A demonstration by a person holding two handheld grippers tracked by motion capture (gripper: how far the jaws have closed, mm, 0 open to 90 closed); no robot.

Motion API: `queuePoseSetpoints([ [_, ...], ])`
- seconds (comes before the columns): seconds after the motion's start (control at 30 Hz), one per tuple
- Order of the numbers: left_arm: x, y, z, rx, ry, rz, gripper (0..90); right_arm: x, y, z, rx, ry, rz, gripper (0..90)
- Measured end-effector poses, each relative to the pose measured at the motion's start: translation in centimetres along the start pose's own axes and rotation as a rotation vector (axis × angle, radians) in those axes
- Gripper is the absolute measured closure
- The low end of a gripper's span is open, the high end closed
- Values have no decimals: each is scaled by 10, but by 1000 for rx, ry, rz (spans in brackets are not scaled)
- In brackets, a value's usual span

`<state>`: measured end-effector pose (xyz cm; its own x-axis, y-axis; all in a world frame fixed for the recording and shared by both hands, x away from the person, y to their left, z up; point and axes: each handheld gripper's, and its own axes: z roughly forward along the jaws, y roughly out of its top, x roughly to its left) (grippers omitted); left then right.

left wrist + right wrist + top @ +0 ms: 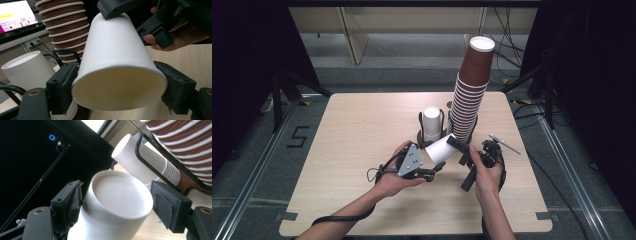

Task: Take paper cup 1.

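1. Pale wood makes up the table point(357, 125), which stands on a grey floor with dark stands at both sides.
2. Over its near middle a white cup point(440, 148) lies on its side in the air, between the two grippers, mouth toward the left and base toward the right.
3. On the left, the left gripper point(438, 167) has its pads on both sides of the cup's rim; in the left gripper view the rim point(120, 86) sits wedged between the two black pads, so this one holds it.
4. From the right, the right gripper point(457, 150) reaches the cup's base; in the right gripper view the base point(120, 195) sits between the jaws, the left pad looks close against the wall, and the right pad stands a little off it. This grip looks loose.
5. Each gripper is held in a hand, the left hand point(394, 182) and the right hand point(487, 177), with the forearms coming in from the near edge.
6. Just beyond the cup, a wire holder point(422, 122) carries a short stack of white cups point(432, 125), upside down.
7. Right of that rises a tall stack of brown cups point(469, 95), leaning a little to the right, its top cup's white bottom facing up.
8. Farther right, a grey pen point(506, 144) lies on the table near the right hand.
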<state>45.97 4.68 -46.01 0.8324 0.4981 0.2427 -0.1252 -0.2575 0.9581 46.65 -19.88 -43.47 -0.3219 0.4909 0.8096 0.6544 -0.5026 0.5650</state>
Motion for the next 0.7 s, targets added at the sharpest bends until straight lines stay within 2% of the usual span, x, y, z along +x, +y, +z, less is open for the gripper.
queuePoseSetpoints([
  [0.03,0,0,0,0,0,0,222,-1,1,0,-13,4,-39,236],
  [0.1,0,0,-1,-1,-2,-3,223,0,2,-1,-14,8,-44,218],
  [0.13,1,1,-2,-2,-6,-3,225,0,3,-2,-25,69,-66,166],
  [0.17,1,1,-2,-2,-6,-3,226,0,3,-2,-25,69,-66,166],
  [0.2,1,1,-2,-2,-6,-2,226,2,3,-2,-19,69,-50,166],
  [0.23,1,1,-2,1,-8,-2,228,2,5,-2,-30,49,-101,165],
  [0.27,1,1,-3,4,-9,-1,228,2,5,-2,-32,51,-110,165],
  [0.33,2,1,-5,13,-14,-1,230,5,6,-4,-27,42,-97,157],
  [0.37,2,1,-7,19,-15,0,230,3,8,-5,-34,18,-141,153],
  [0.4,3,1,-8,26,-18,1,230,4,8,-5,-39,21,-145,150],
  [0.43,4,1,-10,27,-18,0,230,4,9,-6,-36,45,-156,149],
  [0.53,8,2,-14,27,-21,-1,237,3,9,-7,-32,8,-205,143],
  [0.6,10,3,-16,32,-19,5,244,2,9,-6,-31,14,-209,144],
  [0.63,10,3,-16,37,-17,5,245,2,9,-7,-44,-9,-209,144],
  [0.7,12,3,-18,47,-21,6,245,2,10,-9,-50,-7,-219,144],
])
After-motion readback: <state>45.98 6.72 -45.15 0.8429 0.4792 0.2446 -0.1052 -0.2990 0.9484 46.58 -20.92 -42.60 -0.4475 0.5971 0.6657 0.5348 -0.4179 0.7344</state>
